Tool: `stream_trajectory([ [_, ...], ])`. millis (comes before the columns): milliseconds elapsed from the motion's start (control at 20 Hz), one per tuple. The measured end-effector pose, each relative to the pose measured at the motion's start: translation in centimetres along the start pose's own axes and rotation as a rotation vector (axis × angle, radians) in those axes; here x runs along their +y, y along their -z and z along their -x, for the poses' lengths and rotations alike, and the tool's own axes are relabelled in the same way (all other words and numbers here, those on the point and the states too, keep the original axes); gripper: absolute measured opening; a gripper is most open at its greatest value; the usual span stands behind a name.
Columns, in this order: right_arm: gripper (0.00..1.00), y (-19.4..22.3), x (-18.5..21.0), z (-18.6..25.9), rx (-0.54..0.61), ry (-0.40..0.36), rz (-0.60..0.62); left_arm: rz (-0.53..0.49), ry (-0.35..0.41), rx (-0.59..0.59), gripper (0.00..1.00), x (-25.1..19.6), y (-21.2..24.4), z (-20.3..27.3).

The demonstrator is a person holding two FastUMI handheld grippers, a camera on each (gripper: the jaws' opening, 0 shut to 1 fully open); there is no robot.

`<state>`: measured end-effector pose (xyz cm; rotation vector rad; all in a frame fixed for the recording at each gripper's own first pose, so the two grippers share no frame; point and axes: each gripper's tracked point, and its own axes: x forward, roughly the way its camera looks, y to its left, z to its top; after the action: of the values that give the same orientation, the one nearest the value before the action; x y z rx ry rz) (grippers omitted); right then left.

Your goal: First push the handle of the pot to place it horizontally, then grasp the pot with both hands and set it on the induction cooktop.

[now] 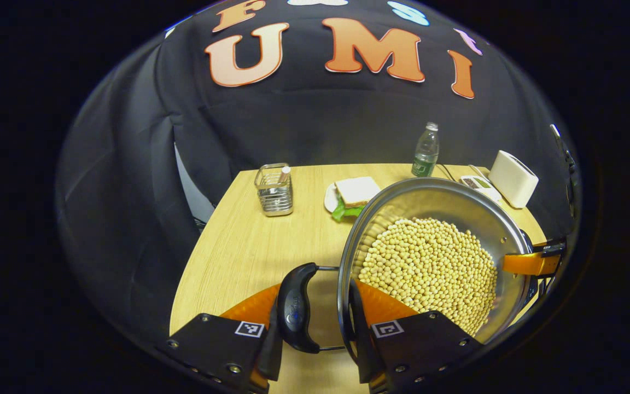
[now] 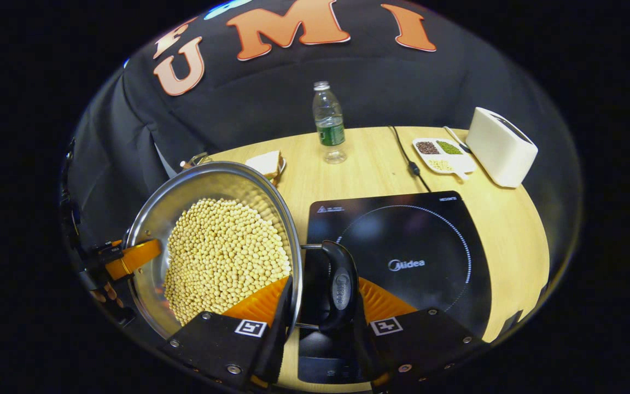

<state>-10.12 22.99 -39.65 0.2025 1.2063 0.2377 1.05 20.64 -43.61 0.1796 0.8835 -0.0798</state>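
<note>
Pot (image 1: pixel 430 262) level, handles (image 1: pixel 296 314) sideways, one per tool.

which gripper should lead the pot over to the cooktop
The right gripper. It spans the pot's handle on the rim nearest the induction cooktop, which lies just beyond that handle. The left gripper spans the opposite handle on the far side, so it probably follows.
</note>
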Motion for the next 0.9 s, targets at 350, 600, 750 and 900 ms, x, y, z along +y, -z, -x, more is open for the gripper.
stream_trajectory([
  [350,0.55,-1.0,-5.8,1.9,-0.030,0.039,-0.035,-0.026,0.047,-0.012,0.56,-0.3,-0.1,-0.3],
  [600,0.54,-0.6,-10.4,3.4,-0.034,0.072,-0.079,-0.066,0.089,-0.008,0.56,0.0,-1.1,-0.7],
  [750,0.54,-0.7,-13.1,3.8,-0.039,0.090,-0.104,-0.088,0.112,-0.011,0.56,-0.1,-1.3,-0.9],
  [900,0.54,-0.9,-15.5,3.9,-0.035,0.100,-0.123,-0.103,0.125,-0.011,0.56,-0.1,-1.4,-1.1],
])
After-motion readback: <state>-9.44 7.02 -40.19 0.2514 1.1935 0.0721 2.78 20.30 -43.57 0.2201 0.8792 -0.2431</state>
